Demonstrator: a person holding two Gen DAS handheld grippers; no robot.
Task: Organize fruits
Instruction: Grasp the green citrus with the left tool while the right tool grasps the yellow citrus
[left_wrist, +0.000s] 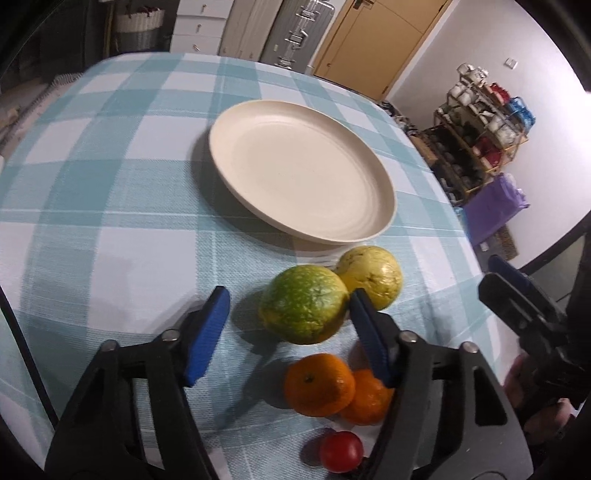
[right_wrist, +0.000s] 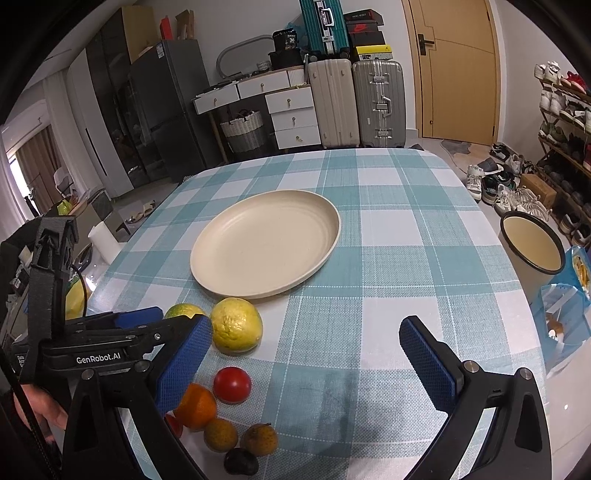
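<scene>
A cream plate lies empty on the checked tablecloth. In front of it sit a green-yellow fruit and a yellow fruit. Nearer lie two oranges and a red tomato. My left gripper is open, its fingers to either side of the green-yellow fruit, not closed on it. My right gripper is open and empty over the cloth to the right of the fruits. Small brownish fruits and a dark one lie nearest.
A cream pot with a dark rim stands beyond the table's right edge. Suitcases, drawers and a shoe rack stand behind the table. The table edge curves close to the fruits on the right.
</scene>
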